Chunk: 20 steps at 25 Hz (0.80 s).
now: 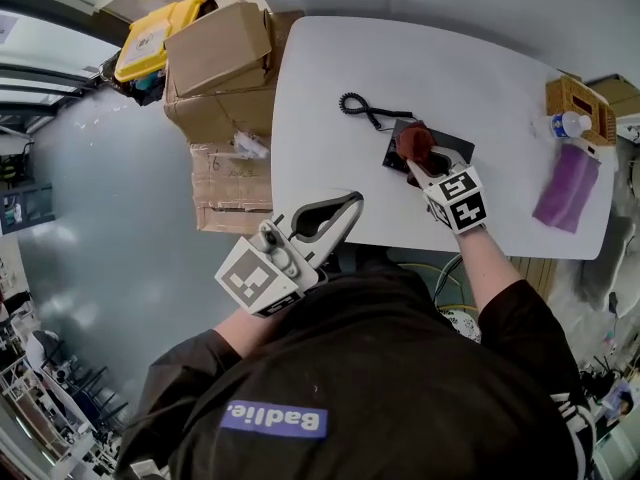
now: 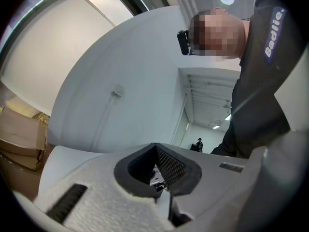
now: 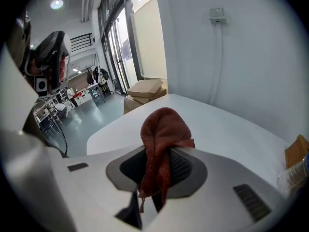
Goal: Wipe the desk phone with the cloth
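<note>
The black desk phone (image 1: 447, 151) lies on the white table (image 1: 330, 138), and its coiled cord (image 1: 357, 106) trails off to the left. My right gripper (image 1: 414, 164) is shut on a dark red cloth (image 1: 413, 140), which it presses onto the phone's left part. In the right gripper view the cloth (image 3: 163, 132) bunches up out of the shut right gripper (image 3: 153, 180) and hides the phone. My left gripper (image 1: 350, 205) hovers at the table's near edge, away from the phone. In its own view the left gripper (image 2: 163, 186) is shut with nothing in it and points at a wall.
Cardboard boxes (image 1: 218, 50) and a yellow case (image 1: 152, 34) stand on the floor left of the table. At the table's right end are a wicker box (image 1: 580, 104), a water bottle (image 1: 566, 125) and a purple cloth (image 1: 567, 188).
</note>
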{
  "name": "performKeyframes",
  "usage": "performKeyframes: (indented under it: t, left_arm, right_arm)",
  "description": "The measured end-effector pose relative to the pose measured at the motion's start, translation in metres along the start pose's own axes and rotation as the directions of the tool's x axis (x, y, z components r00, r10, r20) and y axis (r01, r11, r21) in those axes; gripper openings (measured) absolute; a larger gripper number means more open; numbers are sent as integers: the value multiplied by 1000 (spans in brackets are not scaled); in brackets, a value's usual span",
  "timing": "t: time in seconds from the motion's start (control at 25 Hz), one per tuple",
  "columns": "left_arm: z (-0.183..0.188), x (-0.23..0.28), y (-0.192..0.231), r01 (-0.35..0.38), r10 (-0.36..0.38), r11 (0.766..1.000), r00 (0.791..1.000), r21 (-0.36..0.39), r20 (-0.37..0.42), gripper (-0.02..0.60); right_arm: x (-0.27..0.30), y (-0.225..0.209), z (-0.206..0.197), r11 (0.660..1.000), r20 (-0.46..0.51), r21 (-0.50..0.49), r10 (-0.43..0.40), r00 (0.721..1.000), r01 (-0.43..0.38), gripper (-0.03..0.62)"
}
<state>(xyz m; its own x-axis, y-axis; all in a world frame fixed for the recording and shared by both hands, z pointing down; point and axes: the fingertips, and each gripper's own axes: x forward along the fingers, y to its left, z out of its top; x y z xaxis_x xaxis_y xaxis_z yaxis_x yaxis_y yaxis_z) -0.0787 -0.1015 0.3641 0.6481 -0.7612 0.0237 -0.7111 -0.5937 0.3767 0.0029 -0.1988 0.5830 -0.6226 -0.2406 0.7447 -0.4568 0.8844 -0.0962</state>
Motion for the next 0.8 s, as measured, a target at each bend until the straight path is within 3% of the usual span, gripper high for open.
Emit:
performKeyframes:
  t: [0.32, 0.56, 0.8]
  left_arm:
    - [0, -21, 20, -70, 70, 997, 997, -25, 17, 9]
    - [-1, -32, 18, -55, 56, 998, 998, -26, 17, 9]
    - [2, -47, 6, 13, -13, 1000, 1000, -3, 13, 9]
  right_arm:
    - [34, -19, 20, 1000, -38, 7, -6, 999, 6, 89]
    - [37, 24, -1, 998, -72, 35, 51, 996, -49, 89]
    - [24, 68, -21, 995, -80, 89, 58, 995, -51, 89]
